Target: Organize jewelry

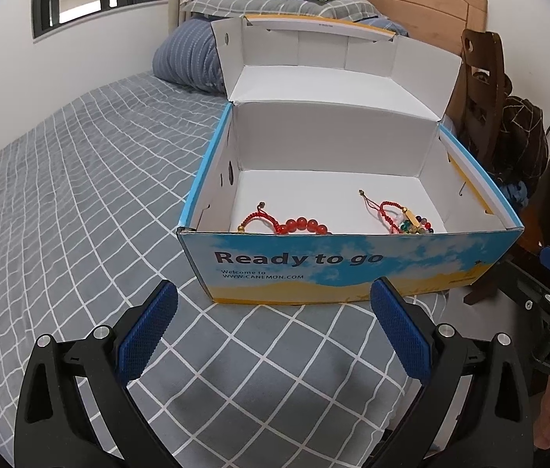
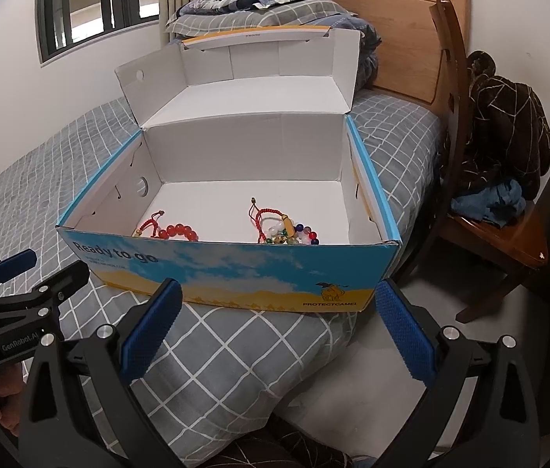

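A cardboard box sits on the bed, near the bed's edge. Its lid is flipped up and leans back. The front of the box shows a blue sky picture and the words "Ready to go".

Inside the box, on the white bottom, lie two bracelets. The red bead bracelet is close to the front wall, on the left side. It has round red beads and a red woven cord. The colorful bead bracelet is on the right side, also close to the front wall. It has a red cord and beads that look green, white, blue and yellow, but they are small and hard to tell apart. The two bracelets are apart and do not touch.

The left claw is in front of the box, over the gray checked bed cover. Its blue fingers are spread wide and hold nothing. The right claw is also in front of the box, near its right corner. Its fingers are spread wide too, with nothing between them.

A wooden chair with clothes on it stands beside the bed. Pillows are stacked by the headboard.
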Tool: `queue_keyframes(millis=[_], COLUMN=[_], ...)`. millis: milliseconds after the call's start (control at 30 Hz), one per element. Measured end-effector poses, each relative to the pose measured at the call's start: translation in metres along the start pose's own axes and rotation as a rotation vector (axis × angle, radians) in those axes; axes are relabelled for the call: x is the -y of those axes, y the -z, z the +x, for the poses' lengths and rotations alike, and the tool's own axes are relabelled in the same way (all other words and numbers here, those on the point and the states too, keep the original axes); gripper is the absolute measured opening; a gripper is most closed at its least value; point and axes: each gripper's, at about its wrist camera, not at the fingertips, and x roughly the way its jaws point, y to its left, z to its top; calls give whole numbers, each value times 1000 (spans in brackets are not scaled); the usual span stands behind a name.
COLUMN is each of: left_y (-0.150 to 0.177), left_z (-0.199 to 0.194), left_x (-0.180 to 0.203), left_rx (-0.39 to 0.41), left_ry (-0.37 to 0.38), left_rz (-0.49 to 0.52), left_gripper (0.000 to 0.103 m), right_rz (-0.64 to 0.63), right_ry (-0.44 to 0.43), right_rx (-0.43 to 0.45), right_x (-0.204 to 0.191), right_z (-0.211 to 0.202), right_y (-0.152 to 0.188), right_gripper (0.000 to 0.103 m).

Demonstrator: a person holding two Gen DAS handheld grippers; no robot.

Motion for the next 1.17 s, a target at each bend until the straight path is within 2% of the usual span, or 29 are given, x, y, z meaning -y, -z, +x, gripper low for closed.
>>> queue_keyframes(millis=[233, 1167], left_y=[-1, -2], left_z=[5, 11], left_x=[-2, -4], left_rx=[-40, -42], left_ry=[7, 17], left_rz=[-9, -11], left_gripper=[97, 97], right_rz=[-6, 19], right_ry=[4, 15], right_rx=[2, -28], right_x=[-2, 3], right_z=[1, 7], right_y=[-1, -1], right_gripper=[95, 95])
